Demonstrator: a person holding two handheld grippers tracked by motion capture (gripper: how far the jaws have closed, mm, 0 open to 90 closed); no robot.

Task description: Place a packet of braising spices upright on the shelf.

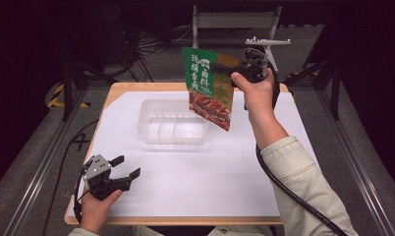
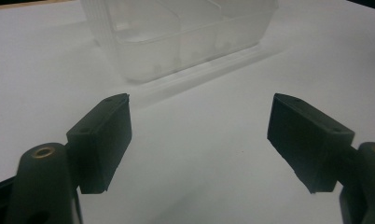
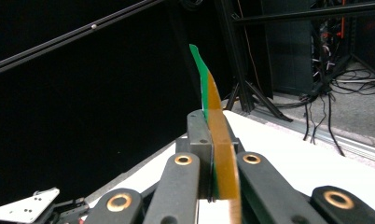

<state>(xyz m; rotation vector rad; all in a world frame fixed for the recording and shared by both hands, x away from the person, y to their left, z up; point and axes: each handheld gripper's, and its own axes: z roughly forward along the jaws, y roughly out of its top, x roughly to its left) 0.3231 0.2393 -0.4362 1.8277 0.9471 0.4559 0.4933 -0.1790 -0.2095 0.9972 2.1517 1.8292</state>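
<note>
High view: glossy green pouch (image 1: pixel 210 87) in right gripper (image 1: pixel 227 72), above clear ribbed tub (image 1: pixel 151 125).

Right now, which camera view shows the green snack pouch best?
The high view: the green snack pouch hangs there face-on, print readable, held above the clear container. The right gripper view shows it edge-on, clamped between the fingers. The left gripper view looks elsewhere.

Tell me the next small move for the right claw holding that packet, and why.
Probably lower it toward the clear plastic tray. The right claw is shut on the green packet, which hangs in the air above the tray's right end, and the left claw rests open, away from it.
</note>
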